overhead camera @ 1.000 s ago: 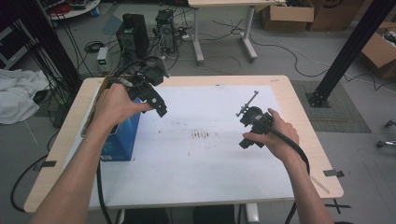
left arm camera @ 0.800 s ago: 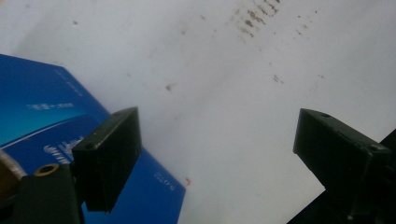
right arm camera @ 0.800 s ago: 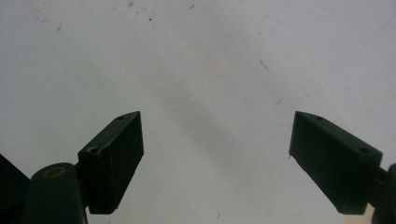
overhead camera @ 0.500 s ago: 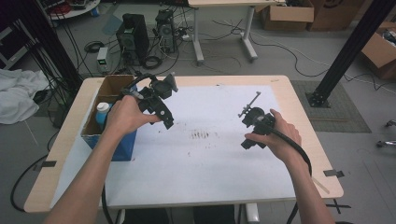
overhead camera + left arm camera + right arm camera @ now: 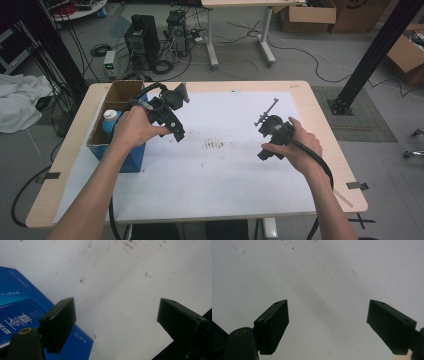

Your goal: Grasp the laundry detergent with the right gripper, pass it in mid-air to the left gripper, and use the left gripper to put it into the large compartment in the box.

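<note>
Left gripper (image 5: 116, 315) spread, empty; blue box (image 5: 17, 315) just beside its left jaw.

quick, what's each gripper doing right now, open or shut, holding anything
Left gripper: open, holding nothing, over the white sheet beside the blue box.
Right gripper: open, holding nothing, above the white sheet.

So the table (image 5: 320, 100) is carrying a big paper sheet (image 5: 220, 175) covering most of its top. A cardboard box (image 5: 122, 92) is sitting at the far left edge of the table, overlapping the sheet's left side, with a bottle (image 5: 109, 120) standing in it. The left gripper (image 5: 175, 117) is hovering just right of the box, over the sheet. The right gripper (image 5: 267, 127) is hanging over the sheet's right half, well apart from the left one. Computer towers (image 5: 145, 37) are sitting on the floor beyond the table's far side.
</note>
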`<state>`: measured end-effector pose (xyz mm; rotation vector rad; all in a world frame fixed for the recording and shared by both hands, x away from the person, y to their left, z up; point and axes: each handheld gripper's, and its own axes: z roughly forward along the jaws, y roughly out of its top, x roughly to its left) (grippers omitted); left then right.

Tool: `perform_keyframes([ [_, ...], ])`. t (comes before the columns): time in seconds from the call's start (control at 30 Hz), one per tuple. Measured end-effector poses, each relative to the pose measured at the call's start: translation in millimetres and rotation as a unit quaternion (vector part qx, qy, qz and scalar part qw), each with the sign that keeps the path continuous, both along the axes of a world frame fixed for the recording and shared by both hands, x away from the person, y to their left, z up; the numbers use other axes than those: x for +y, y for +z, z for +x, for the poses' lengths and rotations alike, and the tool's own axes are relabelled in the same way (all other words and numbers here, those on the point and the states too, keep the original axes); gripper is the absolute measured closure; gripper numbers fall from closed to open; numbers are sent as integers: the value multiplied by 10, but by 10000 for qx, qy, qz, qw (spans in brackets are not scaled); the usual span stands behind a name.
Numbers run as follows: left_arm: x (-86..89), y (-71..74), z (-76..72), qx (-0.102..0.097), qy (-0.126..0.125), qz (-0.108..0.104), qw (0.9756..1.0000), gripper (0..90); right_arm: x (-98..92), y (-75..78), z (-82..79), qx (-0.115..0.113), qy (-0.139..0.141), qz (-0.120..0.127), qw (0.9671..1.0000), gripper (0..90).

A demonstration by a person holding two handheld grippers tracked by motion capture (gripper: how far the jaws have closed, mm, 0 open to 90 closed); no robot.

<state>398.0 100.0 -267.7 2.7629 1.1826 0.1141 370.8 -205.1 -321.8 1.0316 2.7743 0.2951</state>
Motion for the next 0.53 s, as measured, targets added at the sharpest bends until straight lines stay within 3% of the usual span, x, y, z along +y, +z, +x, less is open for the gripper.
perform_keyframes([
  [0.53, 11, 6, 3, -21, 0, -83, 10000, 161, 25, 25, 21, -13, -11, -8, 10000, 177],
])
